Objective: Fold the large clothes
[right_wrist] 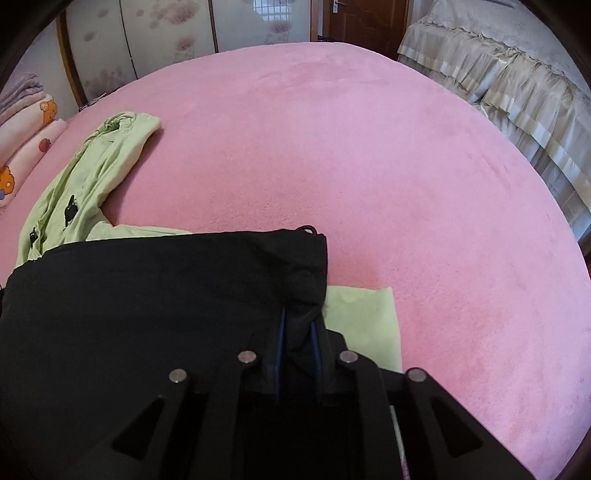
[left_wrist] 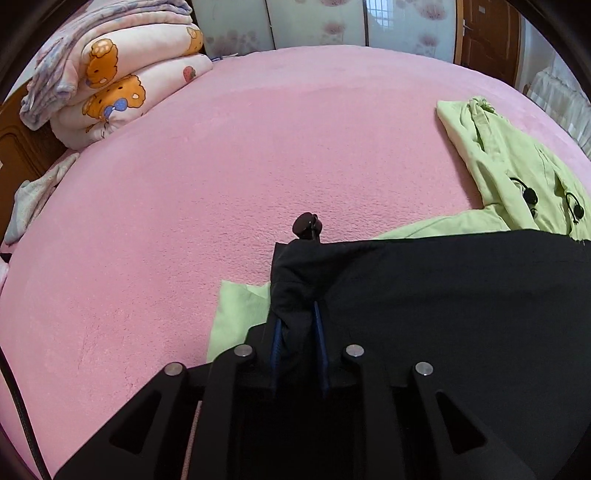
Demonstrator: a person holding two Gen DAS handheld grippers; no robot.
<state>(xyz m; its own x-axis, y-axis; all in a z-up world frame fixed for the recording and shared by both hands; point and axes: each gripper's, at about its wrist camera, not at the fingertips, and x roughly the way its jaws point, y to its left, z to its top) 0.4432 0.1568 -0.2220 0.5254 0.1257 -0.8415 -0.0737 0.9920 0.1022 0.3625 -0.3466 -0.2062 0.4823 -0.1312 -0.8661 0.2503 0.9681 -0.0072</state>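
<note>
Pink bedding (left_wrist: 229, 177) covers the bed under a green jacket (left_wrist: 509, 173). Both the left gripper (left_wrist: 297, 314) and right gripper (right_wrist: 297, 325), jaws narrowly parted, pinch corners of its black lining (left_wrist: 443, 295).

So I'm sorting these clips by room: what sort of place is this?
Most likely a bedroom in a home. A wide bed with a pink cover fills both views, folded patterned quilts are stacked at its corner, and sliding floral-panel doors, probably a wardrobe, stand behind.
</note>
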